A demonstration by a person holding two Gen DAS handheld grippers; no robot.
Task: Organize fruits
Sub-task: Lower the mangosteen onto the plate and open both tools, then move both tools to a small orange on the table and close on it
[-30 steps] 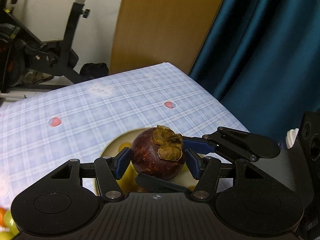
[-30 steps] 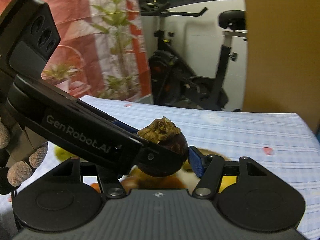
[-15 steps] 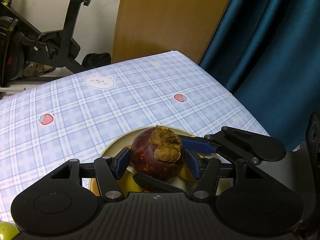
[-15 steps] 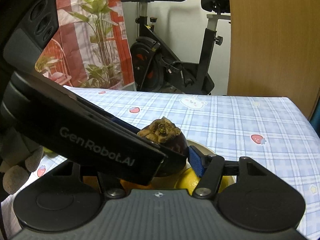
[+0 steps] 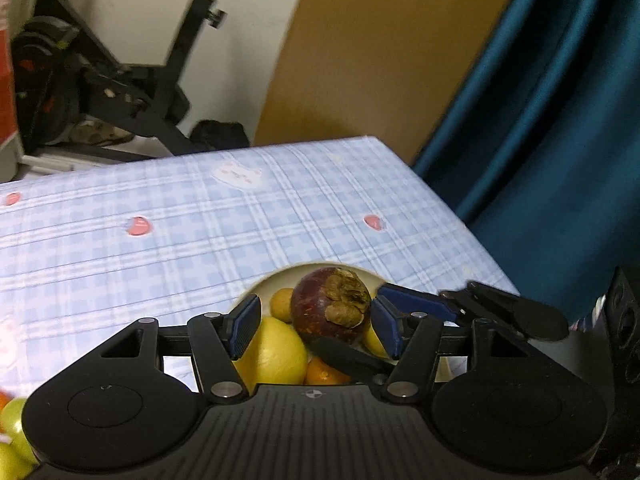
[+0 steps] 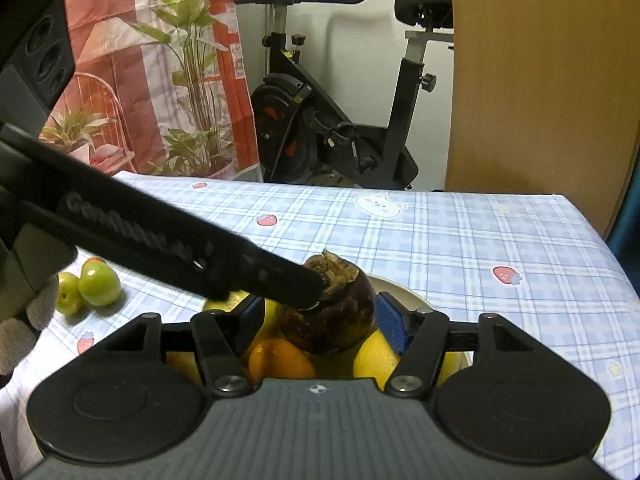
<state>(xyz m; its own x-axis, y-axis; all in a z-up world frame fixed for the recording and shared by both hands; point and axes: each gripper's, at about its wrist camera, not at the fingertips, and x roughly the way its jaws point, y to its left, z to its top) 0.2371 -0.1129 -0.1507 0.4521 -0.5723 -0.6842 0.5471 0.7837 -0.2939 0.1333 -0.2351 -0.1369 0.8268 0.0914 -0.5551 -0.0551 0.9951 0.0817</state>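
Note:
A dark purple mangosteen (image 5: 320,312) with a dry brown cap sits just over the fruit piled in a cream bowl (image 5: 276,278). My right gripper (image 6: 322,316) is shut on it; its blue pad (image 6: 390,328) presses the fruit's right side, and its fingers (image 5: 420,304) straddle the fruit in the left wrist view. My left gripper (image 5: 316,316) is open around the same mangosteen. Its left pad (image 5: 244,324) stands clear of the skin, its right pad lies close to the side. One left finger (image 6: 240,256) crosses the right wrist view up to the cap.
The bowl (image 6: 404,292) holds yellow fruit (image 5: 276,354) and an orange (image 6: 280,360). Green fruits (image 6: 98,284) lie on the blue checked tablecloth (image 6: 480,248) to the left. A gloved hand (image 6: 16,328) is at the left edge. An exercise bike and a teal curtain stand behind the table.
The left gripper's pads were both against the mangosteen; now its left pad is apart from it and the fruit looks farther off. Both views have come lower over the bowl.

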